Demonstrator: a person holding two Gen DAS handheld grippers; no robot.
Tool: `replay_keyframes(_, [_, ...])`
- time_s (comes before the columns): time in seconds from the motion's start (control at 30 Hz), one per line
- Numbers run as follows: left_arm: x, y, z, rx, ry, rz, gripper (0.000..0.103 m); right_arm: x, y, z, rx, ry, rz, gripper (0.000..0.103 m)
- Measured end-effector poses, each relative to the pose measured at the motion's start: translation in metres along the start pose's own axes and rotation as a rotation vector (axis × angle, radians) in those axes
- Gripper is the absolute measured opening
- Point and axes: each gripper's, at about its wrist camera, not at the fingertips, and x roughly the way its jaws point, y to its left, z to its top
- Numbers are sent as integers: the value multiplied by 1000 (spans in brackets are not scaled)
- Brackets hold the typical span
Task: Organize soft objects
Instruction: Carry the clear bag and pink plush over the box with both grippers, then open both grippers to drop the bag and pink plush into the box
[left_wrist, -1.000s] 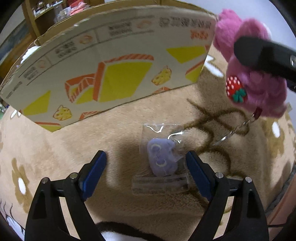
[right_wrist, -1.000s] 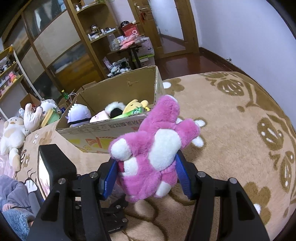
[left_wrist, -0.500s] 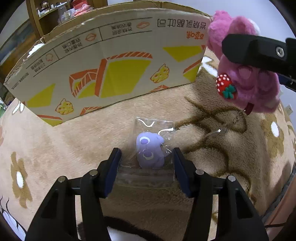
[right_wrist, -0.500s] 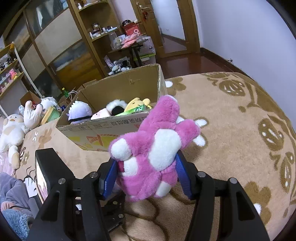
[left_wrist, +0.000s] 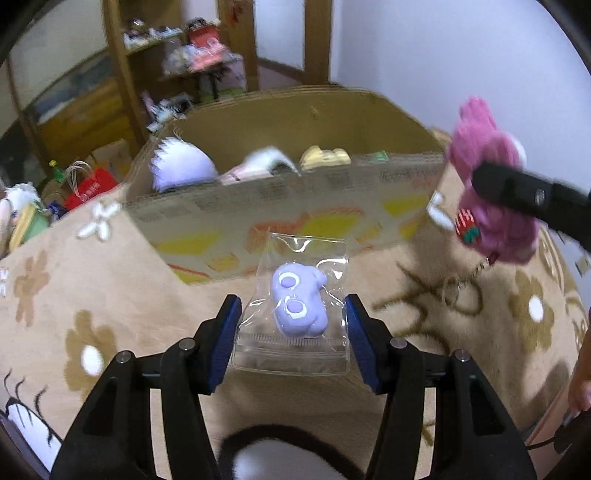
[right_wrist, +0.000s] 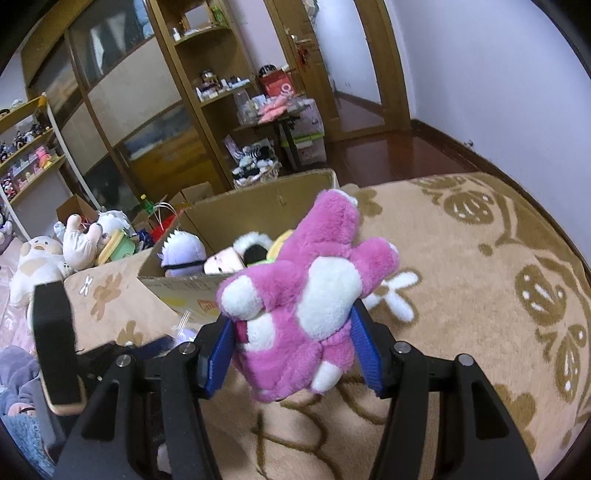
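Left gripper (left_wrist: 291, 332) clamped on clear bag (left_wrist: 295, 314) holding lilac toy (left_wrist: 298, 304), long axis 12-to-6, raised off rug (left_wrist: 122, 291), box (left_wrist: 288, 214) at 12 o'clock, right gripper (right_wrist: 291, 350) gripping pink plush (right_wrist: 306, 299), head toward 12.

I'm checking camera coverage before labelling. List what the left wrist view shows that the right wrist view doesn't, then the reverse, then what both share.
Only the left wrist view: the left gripper clamped on a clear zip bag holding a purple squishy toy, plus the strawberry patch and keyring on the plush.

Only the right wrist view: the plush's white belly, the door, and stuffed animals piled left of the box.

Both: the pink plush in the right gripper, the cardboard box of toys, the floral blanket.
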Motion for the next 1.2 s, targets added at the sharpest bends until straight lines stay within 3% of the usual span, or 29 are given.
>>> replay_keyframes(0.23, [-41,22,22,-24,-148,41,56,-3,7,14,-38,-52,22,62])
replay_keyframes(0.57, [-35,53,80,-7,-254,81,56,9,19,45,-101,-89,49,62])
replay_keyframes(0.9, [-6,63,105,-35,-251,94,56,34,36,83,-192,-146,52,63])
replay_keyframes(1.2, [37,72,100,-57,-173,119,56,77,17,69,-149,-49,72,65])
